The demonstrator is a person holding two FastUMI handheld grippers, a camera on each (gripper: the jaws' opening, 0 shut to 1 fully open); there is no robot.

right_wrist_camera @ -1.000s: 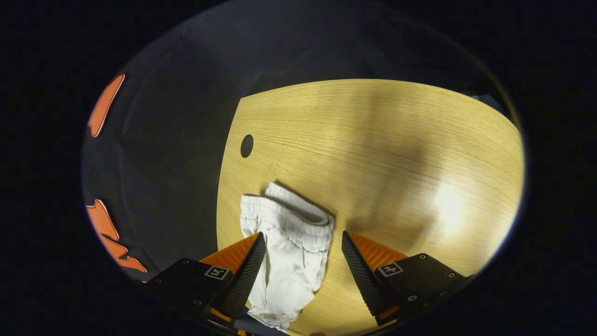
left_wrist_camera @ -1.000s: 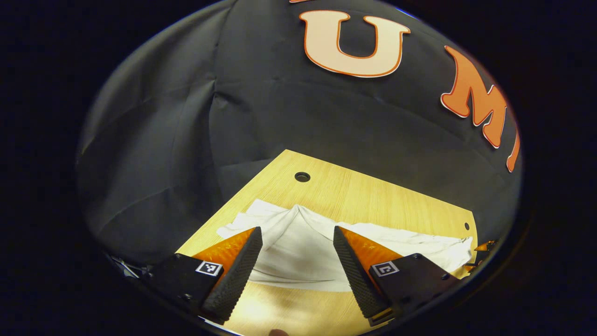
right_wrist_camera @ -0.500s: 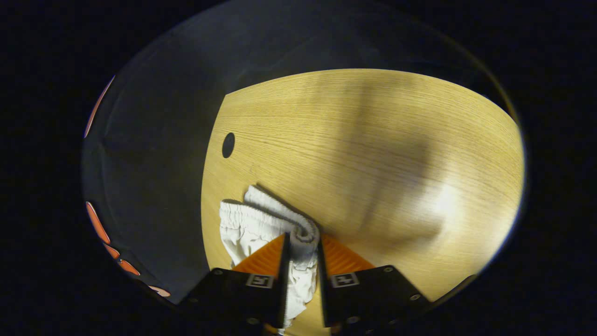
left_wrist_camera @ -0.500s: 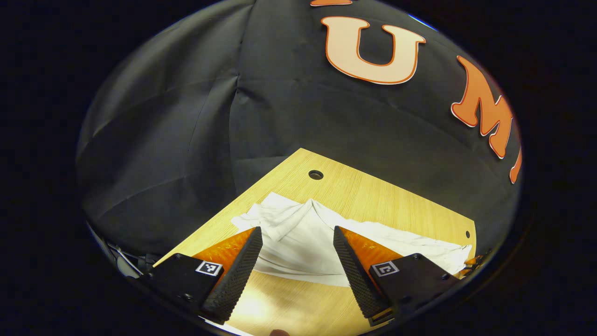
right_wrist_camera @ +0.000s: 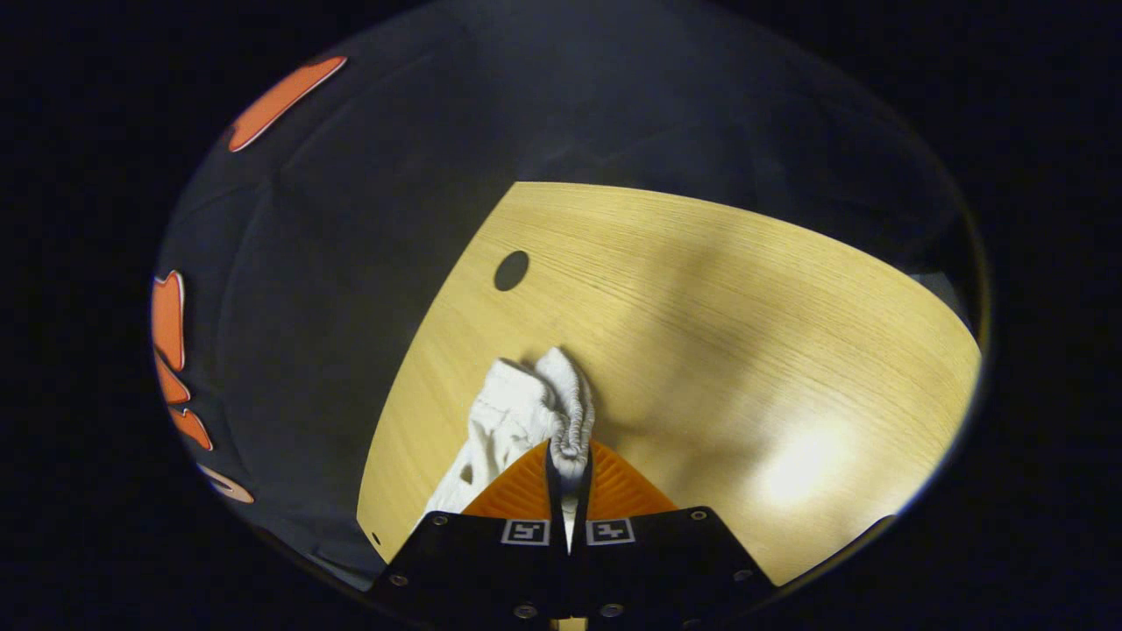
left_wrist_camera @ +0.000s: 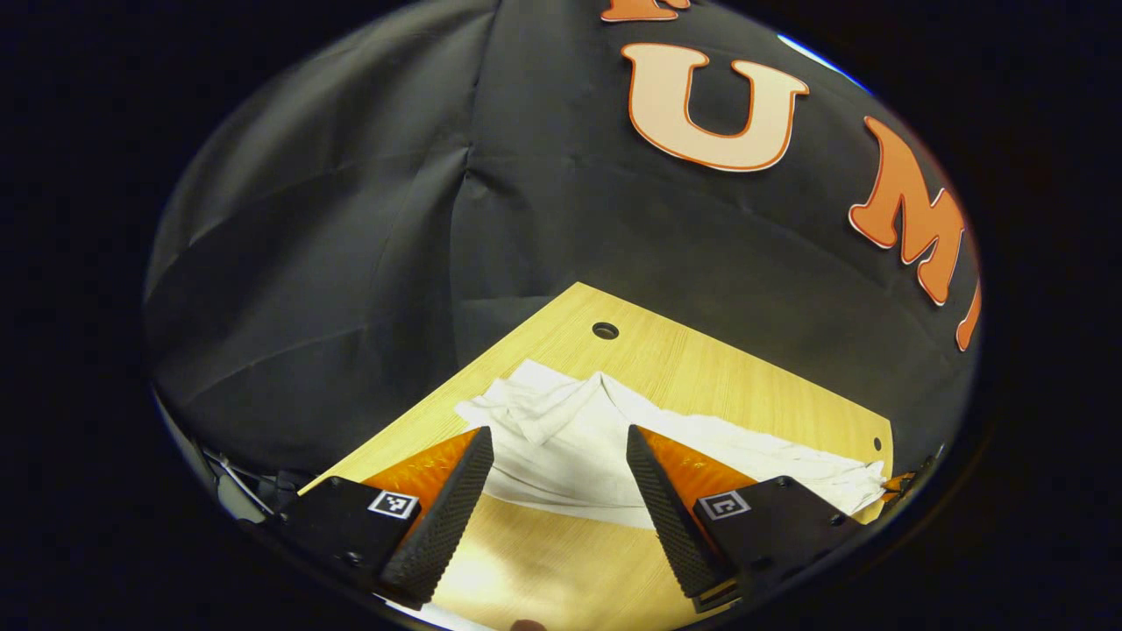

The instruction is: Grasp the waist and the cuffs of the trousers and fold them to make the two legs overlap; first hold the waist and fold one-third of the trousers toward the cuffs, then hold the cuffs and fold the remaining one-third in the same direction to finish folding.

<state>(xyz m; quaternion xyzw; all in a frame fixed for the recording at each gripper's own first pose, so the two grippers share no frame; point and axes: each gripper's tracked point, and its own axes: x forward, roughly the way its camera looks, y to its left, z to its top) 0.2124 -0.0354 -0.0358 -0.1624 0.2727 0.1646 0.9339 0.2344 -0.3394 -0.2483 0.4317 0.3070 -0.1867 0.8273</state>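
The white trousers (left_wrist_camera: 578,447) lay crumpled on the wooden tabletop, stretched from a bunched, creased end on the left toward the far right edge in the left gripper view. In the right gripper view, their gathered elastic waist (right_wrist_camera: 570,407) stood lifted and pinched into a narrow upright ridge.

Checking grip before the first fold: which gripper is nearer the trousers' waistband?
Right. The right gripper is shut on the gathered waistband of the white trousers. The left gripper is open, hovering above the trouser legs at the other end, not touching them.
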